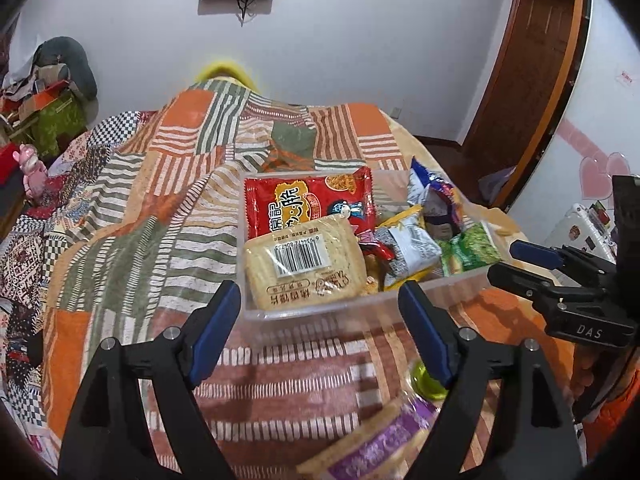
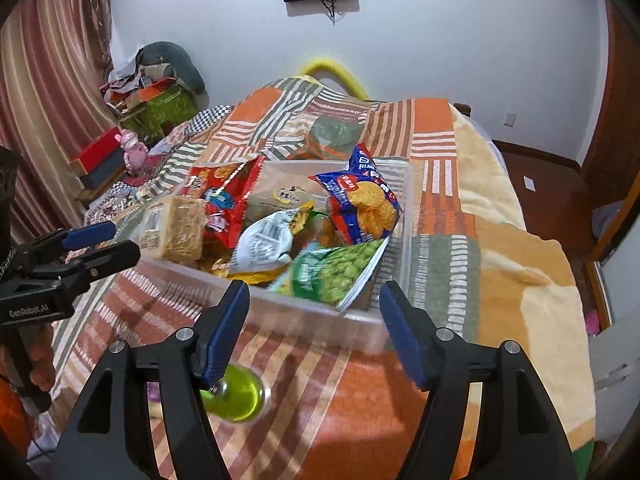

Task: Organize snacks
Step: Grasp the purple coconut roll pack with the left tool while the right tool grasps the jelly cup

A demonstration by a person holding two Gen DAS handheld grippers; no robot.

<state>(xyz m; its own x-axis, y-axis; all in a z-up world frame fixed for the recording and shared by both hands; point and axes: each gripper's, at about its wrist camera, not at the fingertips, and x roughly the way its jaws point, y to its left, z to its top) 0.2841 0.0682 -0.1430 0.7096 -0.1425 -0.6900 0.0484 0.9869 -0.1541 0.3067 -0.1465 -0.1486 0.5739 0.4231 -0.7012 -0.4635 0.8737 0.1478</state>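
A clear plastic bin (image 1: 320,309) (image 2: 280,296) sits on the patchwork bed and holds several snack packs: a red noodle pack (image 1: 308,200), a beige cracker pack (image 1: 308,268), a blue cracker bag (image 2: 362,200) and a green pea bag (image 2: 340,272). A green jelly cup (image 2: 240,398) (image 1: 426,382) and a purple-labelled pack (image 1: 376,446) lie on the bed in front of the bin. My left gripper (image 1: 320,332) is open and empty just before the bin. My right gripper (image 2: 312,332) is open and empty above the bed, with the jelly cup by its left finger.
The patchwork blanket (image 1: 140,240) covers the bed. Cluttered boxes (image 2: 152,104) and a pink toy (image 2: 132,152) stand at the far left. A wooden door (image 1: 532,60) is at the right, and the bed's right edge drops to a wood floor (image 2: 552,200).
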